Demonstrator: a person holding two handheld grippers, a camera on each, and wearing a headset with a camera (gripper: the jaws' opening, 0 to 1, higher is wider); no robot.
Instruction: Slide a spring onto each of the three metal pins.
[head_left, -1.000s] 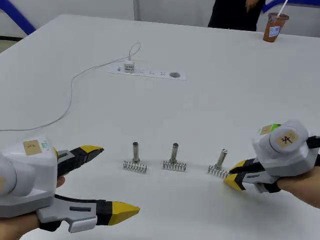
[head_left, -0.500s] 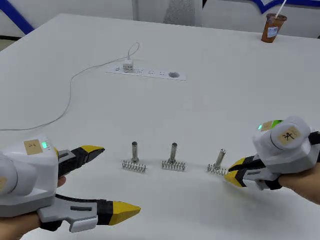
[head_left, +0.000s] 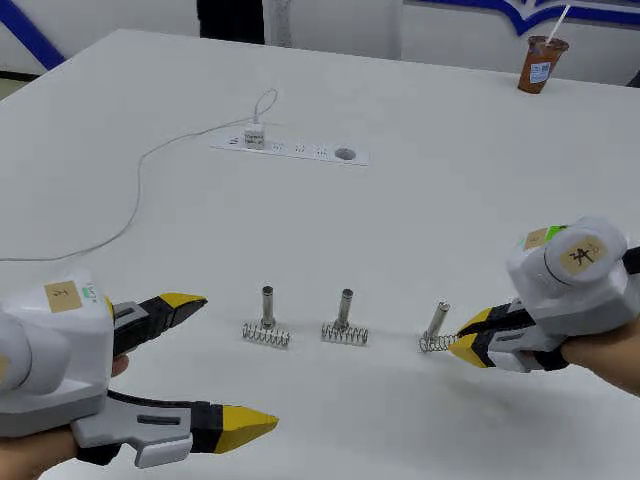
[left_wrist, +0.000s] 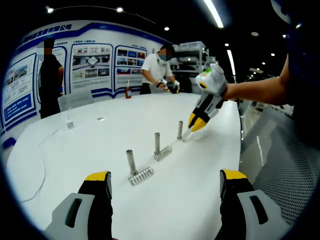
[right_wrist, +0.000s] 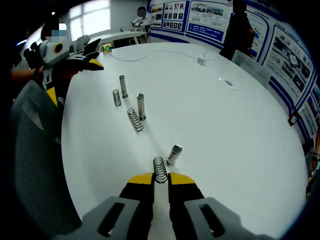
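Three pins (head_left: 344, 305) in a row, springs (head_left: 345, 334) before them (power strip (head_left: 290, 148) behind)

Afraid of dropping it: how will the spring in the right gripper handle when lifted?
Thin open coil, so the spring is probably light and bendy. The right gripper pinches only its end, so it may droop or flick out.

Office showroom: white conference table (head_left: 450, 200), inset power strip (head_left: 290, 147), wall info boards (left_wrist: 92, 62).
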